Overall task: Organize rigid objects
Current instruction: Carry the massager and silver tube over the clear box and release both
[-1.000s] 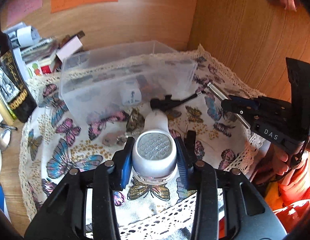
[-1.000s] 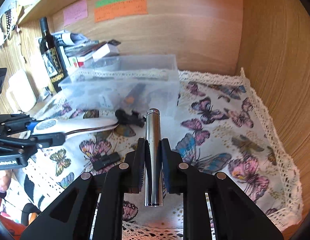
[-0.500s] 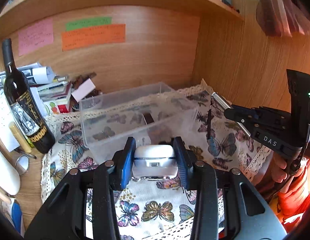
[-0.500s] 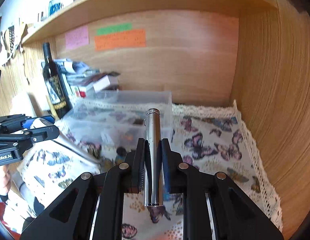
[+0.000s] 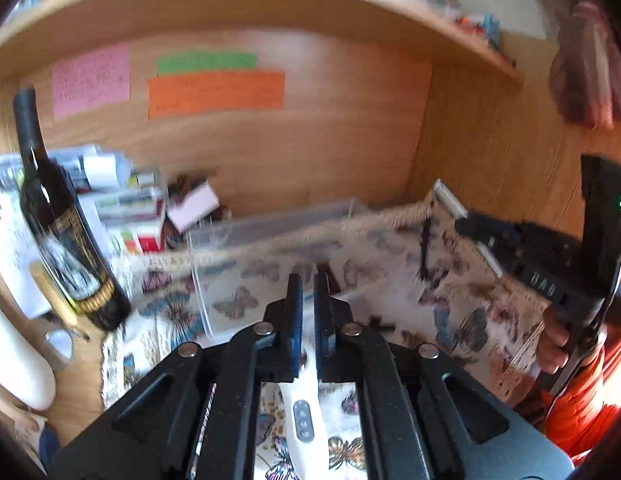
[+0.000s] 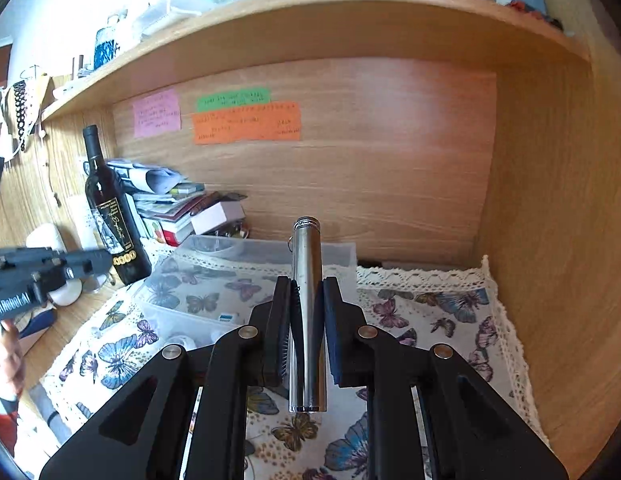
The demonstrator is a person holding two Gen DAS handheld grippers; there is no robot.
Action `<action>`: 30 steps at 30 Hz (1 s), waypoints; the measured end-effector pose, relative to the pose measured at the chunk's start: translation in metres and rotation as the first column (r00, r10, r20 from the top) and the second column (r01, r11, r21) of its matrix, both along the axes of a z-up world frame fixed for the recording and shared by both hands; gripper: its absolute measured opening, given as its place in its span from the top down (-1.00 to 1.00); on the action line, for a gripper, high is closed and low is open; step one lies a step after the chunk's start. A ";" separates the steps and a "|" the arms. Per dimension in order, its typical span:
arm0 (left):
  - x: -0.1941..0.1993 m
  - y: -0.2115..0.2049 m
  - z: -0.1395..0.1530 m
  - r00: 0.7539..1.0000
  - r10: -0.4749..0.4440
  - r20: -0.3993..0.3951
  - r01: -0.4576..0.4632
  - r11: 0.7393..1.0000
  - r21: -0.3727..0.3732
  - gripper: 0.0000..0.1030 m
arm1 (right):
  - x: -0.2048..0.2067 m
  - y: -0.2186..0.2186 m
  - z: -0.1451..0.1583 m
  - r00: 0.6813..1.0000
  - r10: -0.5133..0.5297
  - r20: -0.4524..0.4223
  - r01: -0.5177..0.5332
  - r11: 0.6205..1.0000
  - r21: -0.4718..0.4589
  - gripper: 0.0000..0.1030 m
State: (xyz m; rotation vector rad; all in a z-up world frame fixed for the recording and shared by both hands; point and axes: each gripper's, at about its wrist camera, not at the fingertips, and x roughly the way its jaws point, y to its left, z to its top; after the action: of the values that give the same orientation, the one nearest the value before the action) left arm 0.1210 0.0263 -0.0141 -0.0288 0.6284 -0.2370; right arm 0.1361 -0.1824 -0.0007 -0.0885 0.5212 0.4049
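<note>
My right gripper (image 6: 307,292) is shut on a shiny metal tube (image 6: 306,320) that stands upright between the jaws, raised above the butterfly cloth (image 6: 430,320). It also shows in the left wrist view (image 5: 470,226), where a thin black piece (image 5: 424,248) hangs below it. My left gripper (image 5: 307,300) is nearly closed, its jaws almost together. The white shaver-like device (image 5: 306,420) lies below and behind the fingers, with its button strip showing; whether the jaws still pinch it I cannot tell. The clear plastic box (image 6: 246,280) stands ahead of both grippers.
A dark wine bottle (image 6: 110,216) stands at the left beside a stack of books and papers (image 6: 174,204). Wooden walls close the back and right. Coloured notes (image 6: 246,122) hang on the back wall. A shelf (image 6: 310,12) runs overhead.
Both grippers have risen and tilted up. My left jaws have closed from wide around the white device's head to nearly together, and the device now sits below them.
</note>
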 end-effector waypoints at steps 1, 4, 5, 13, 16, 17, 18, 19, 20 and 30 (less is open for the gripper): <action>0.003 -0.001 -0.008 1.000 0.001 -0.027 -0.001 1.000 0.007 0.70 | 0.002 0.001 -0.003 1.000 0.003 -0.012 -0.003 1.000 -0.002 0.72; 0.013 -0.003 -0.037 0.992 -0.001 -0.128 0.004 1.000 0.022 0.15 | 0.008 0.003 -0.009 1.000 0.002 -0.029 -0.003 1.000 -0.016 0.72; 0.016 -0.003 -0.048 0.987 -0.005 -0.161 0.010 1.000 0.030 0.08 | 0.010 0.003 -0.011 0.999 0.000 -0.033 0.000 1.000 -0.020 0.72; 0.038 -0.003 -0.117 0.926 -0.024 -0.376 0.042 0.998 0.040 -0.04 | 0.027 0.000 -0.005 0.999 -0.022 -0.029 0.021 0.999 -0.024 0.72; 0.040 0.000 -0.118 0.929 -0.027 -0.368 0.032 0.999 0.007 0.24 | 0.034 0.002 -0.002 0.999 -0.026 -0.024 0.025 0.999 -0.028 0.72; 0.038 0.001 -0.115 0.933 -0.024 -0.359 0.025 1.000 -0.001 0.26 | 0.036 0.002 -0.001 0.999 -0.026 -0.023 0.025 0.999 -0.030 0.72; 0.037 0.003 -0.113 0.937 -0.016 -0.350 0.017 1.000 0.001 0.27 | 0.039 0.003 -0.001 0.999 -0.027 -0.021 0.026 0.999 -0.033 0.72; 0.035 0.004 -0.110 0.942 -0.004 -0.337 0.008 1.000 0.010 0.27 | 0.041 0.005 -0.001 0.999 -0.027 -0.020 0.027 0.999 -0.038 0.72; 0.032 0.005 -0.107 0.945 0.002 -0.327 0.002 1.000 0.012 0.27 | 0.043 0.006 -0.001 0.999 -0.028 -0.020 0.027 0.999 -0.042 0.72; 0.021 0.025 -0.037 0.989 0.039 -0.143 -0.042 0.999 -0.022 0.28 | 0.074 0.030 -0.026 0.993 0.004 -0.114 -0.013 0.996 -0.084 0.72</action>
State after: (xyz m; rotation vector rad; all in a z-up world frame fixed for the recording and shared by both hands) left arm 0.1415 0.0510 -0.0507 -0.0829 0.7668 -0.2046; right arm 0.2104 -0.1527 -0.0263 -0.1497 0.6504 0.3979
